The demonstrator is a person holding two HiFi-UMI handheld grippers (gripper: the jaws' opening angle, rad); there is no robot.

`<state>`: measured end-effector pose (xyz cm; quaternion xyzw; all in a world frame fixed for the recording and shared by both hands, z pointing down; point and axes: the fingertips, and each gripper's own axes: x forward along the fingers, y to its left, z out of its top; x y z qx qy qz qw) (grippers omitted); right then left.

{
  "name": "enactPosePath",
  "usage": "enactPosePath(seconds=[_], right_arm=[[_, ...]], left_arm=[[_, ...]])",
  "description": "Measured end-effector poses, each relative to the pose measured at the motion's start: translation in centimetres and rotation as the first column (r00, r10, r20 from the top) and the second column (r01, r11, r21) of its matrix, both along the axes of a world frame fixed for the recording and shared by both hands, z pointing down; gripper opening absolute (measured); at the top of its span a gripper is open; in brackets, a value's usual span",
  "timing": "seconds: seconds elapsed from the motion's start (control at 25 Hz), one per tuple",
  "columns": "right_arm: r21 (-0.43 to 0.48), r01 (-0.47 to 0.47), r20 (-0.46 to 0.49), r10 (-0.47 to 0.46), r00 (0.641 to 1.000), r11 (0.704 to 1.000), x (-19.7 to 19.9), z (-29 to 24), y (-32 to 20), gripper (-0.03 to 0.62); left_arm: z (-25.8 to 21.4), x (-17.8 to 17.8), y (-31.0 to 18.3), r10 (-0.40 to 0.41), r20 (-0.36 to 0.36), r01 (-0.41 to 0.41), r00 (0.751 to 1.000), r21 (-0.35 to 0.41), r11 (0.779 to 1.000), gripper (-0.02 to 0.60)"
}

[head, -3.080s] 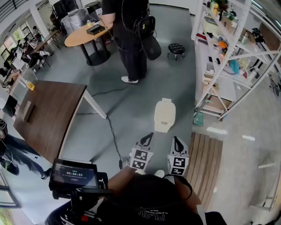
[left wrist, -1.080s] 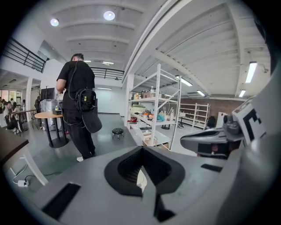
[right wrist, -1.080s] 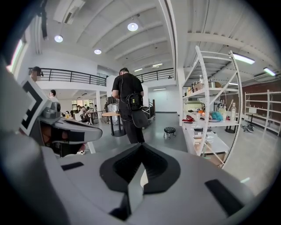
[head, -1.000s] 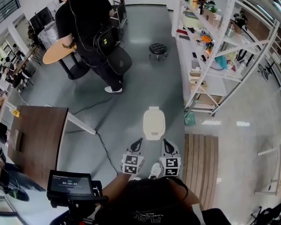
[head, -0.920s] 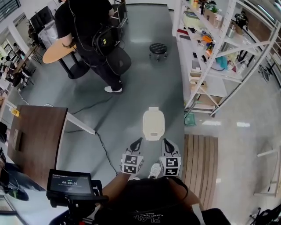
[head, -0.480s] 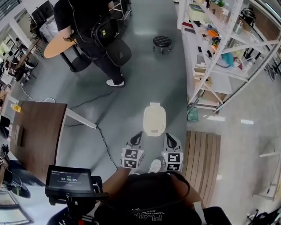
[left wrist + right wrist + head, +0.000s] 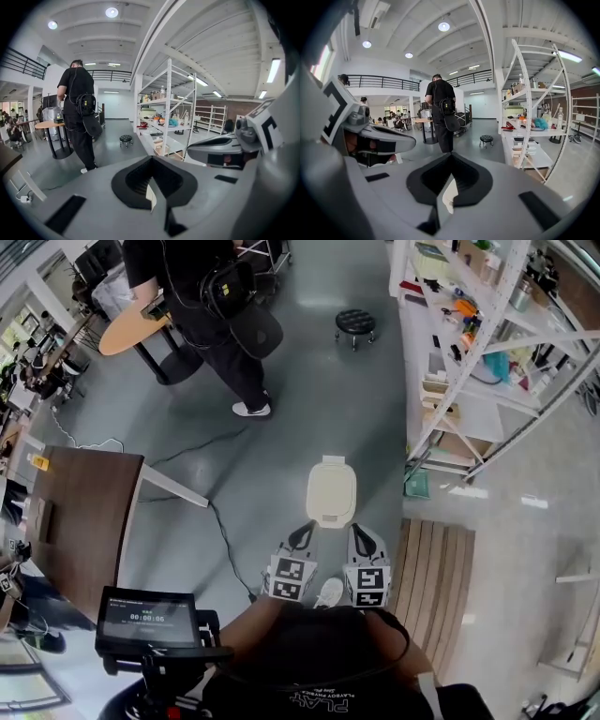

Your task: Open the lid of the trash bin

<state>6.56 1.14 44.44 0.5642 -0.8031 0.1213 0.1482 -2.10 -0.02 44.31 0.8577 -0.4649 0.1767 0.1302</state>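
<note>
Dead ahead, bin [image 7: 331, 490] lies lengthwise away from me. Left gripper [image 7: 302, 533] and right gripper [image 7: 359, 538] equally near, I judge; both clenched, empty.

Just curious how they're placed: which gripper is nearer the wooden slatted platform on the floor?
Right. The right gripper is just left of the wooden slatted platform; the left gripper is farther left, past the right one.

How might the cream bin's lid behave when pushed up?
The lid looks like smooth moulded plastic: probably stiff, light, somewhat slippery. The small bin stands free on smooth floor, so it may slide or tip.
</note>
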Motion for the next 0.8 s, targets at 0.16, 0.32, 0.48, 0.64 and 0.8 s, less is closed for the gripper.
enactPosePath(seconds=[0.16, 0.32, 0.48, 0.64, 0.8], right_arm=[[-0.016, -0.016, 0.039, 0.017, 0.999, 1.0, 0.3, 0.2, -0.3, 0.0], [-0.015, -0.03, 0.052, 0.031, 0.998, 0.999, 0.7, 0.2, -1.1, 0.0], [-0.029, -0.04, 0.051, 0.042, 0.998, 0.999, 0.7, 0.6, -1.8, 0.0], [-0.034, -0.062, 0.041, 0.064, 0.997, 0.997, 0.7, 0.6, -3.5, 0.0], [-0.014, -0.067, 0.03, 0.068, 0.997, 0.998, -0.2, -0.1, -5.2, 0.0]], left_arm=[[0.3, 0.9, 0.1, 0.015, -0.002, -0.015, 1.0, 0.006, 1.0, -0.002], [0.0, 0.9, -0.7, 0.02, 0.018, -0.02, 1.0, 0.012, 1.0, -0.002], [0.3, 0.2, -1.7, 0.007, 0.022, -0.007, 1.0, -0.004, 1.0, -0.002], [0.8, 0.0, -3.4, 0.026, 0.013, -0.026, 1.0, -0.015, 1.0, -0.002], [0.5, -0.5, -5.4, 0.038, -0.012, -0.038, 0.999, -0.025, 0.999, -0.002]])
